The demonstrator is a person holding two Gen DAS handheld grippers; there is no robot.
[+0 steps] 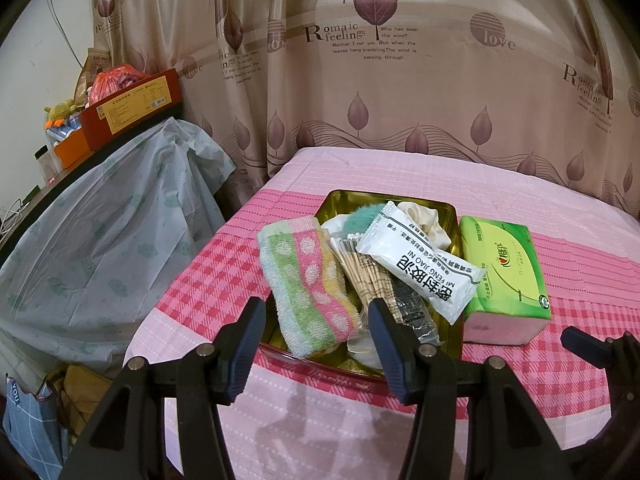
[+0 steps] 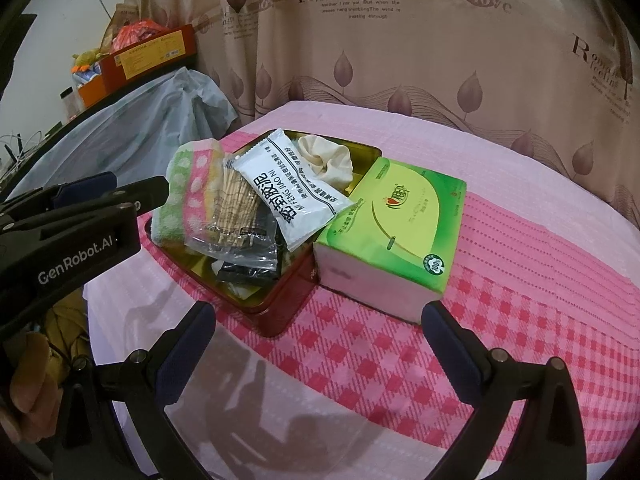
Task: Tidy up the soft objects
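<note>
A gold tin point(image 1: 320, 364) sits on the pink checked bedspread point(image 1: 200, 280). It holds a striped dotted towel point(image 1: 304, 280), a bag of cotton swabs point(image 1: 368, 272), a white pouch point(image 1: 416, 268), a cream cloth point(image 1: 428, 220) and a teal puff point(image 1: 360, 216). A green tissue pack point(image 1: 504, 276) lies against the tin's right side. My left gripper point(image 1: 316, 344) is open at the tin's near rim, with the towel's end just beyond its pads. My right gripper point(image 2: 320, 344) stands wide open and empty in front of the tin point(image 2: 280, 308) and the tissue pack point(image 2: 400, 220).
The left gripper point(image 2: 112, 196) reaches in from the left in the right wrist view, with a hand point(image 2: 24, 380) below it. A side table under a plastic sheet point(image 1: 120, 220) carries boxes point(image 1: 132, 112). A leaf-print curtain point(image 1: 360, 80) hangs behind the bed.
</note>
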